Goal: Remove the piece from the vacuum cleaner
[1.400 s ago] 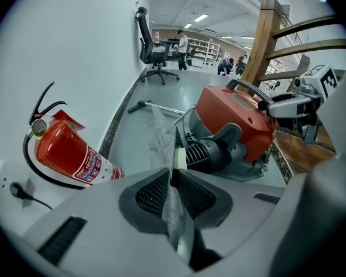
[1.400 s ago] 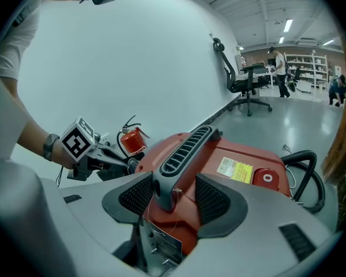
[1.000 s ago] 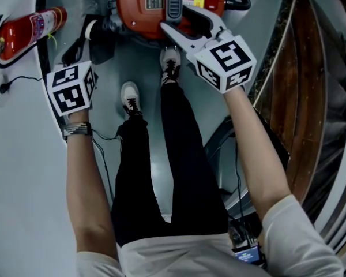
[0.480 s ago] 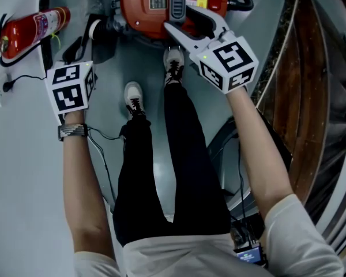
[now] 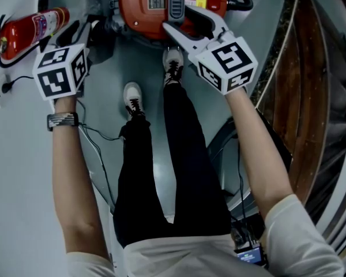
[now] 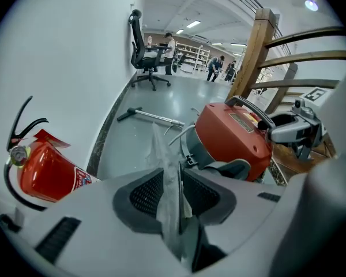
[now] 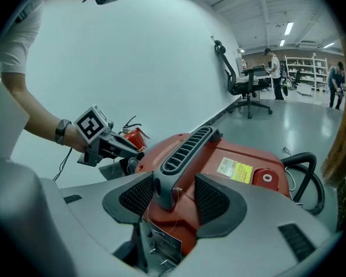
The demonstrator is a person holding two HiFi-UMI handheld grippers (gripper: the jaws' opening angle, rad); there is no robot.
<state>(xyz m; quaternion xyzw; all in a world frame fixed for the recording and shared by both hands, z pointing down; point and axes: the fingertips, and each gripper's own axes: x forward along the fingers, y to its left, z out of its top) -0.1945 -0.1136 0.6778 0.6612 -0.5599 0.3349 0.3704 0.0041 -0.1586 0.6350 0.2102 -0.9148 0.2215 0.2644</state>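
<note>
The left tongs (image 6: 176,180) have just been opening around a thin film (image 6: 160,149), probably letting go of the removed piece. The right tongs (image 7: 173,196) stand apart astride the handle (image 7: 187,146) of the vacuum cleaner (image 7: 219,154).

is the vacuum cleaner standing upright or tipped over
Upright: the red vacuum cleaner stands on the floor with its carry handle on top and its labelled face up.

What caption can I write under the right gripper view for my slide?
Right gripper, jaws either side of the dark handle of the red vacuum cleaner; left gripper nearby.
</note>
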